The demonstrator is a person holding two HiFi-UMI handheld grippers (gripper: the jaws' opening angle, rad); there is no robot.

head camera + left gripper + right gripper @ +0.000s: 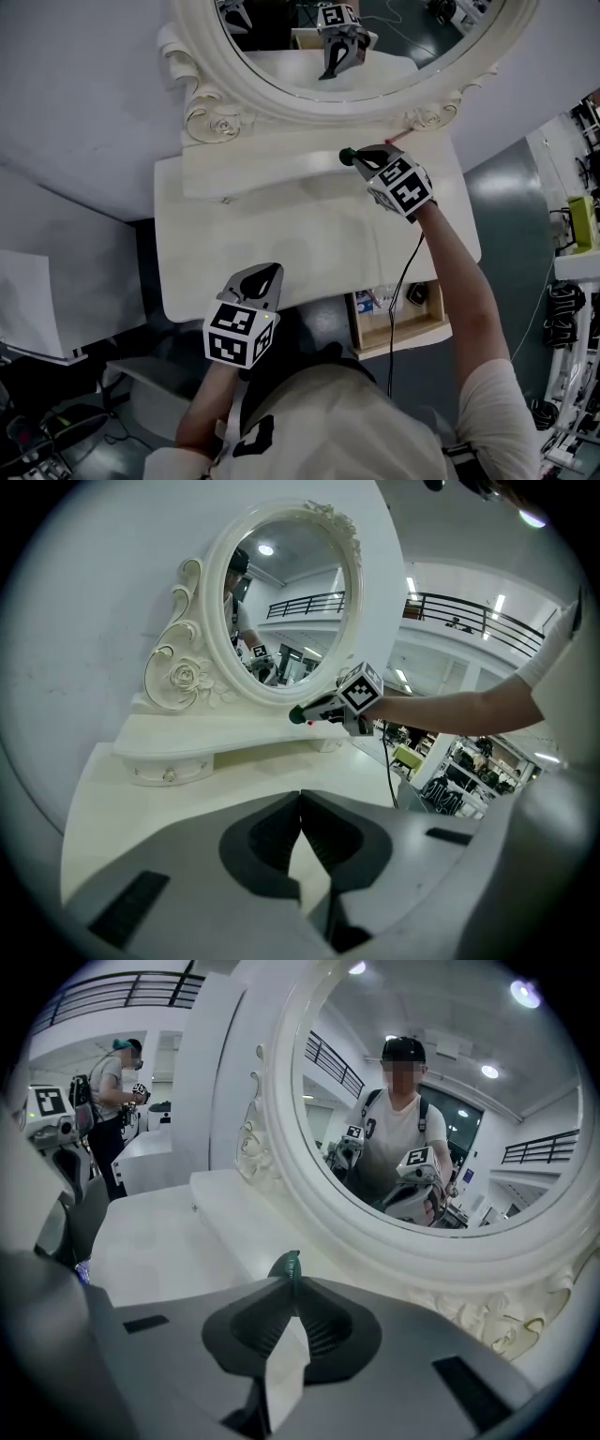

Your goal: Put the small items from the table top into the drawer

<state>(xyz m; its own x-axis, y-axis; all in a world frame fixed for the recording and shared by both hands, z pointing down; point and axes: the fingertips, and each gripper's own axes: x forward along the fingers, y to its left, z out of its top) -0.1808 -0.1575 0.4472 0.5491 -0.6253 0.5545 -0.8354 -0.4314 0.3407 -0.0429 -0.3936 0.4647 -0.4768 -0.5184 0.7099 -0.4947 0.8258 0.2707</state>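
My right gripper (354, 157) hangs over the raised back shelf (281, 164) of the white dressing table (281, 244), just below the oval mirror (281, 89). It is shut on a small dark green item (345, 156), whose thin edge sticks out past the fingertips (288, 1264). The left gripper view shows the same gripper (305, 713) with the green item (296, 714) at its tip. My left gripper (265, 277) is at the table's front edge, jaws shut and empty (300, 796). An open drawer (436, 323) shows below the table's front right, with small things inside.
A small shut drawer with a knob (169, 773) sits under the shelf's left end. Carved scrollwork (208, 120) flanks the mirror frame. A black cable (405, 281) runs from my right arm across the open drawer. Another person (112, 1091) stands far off.
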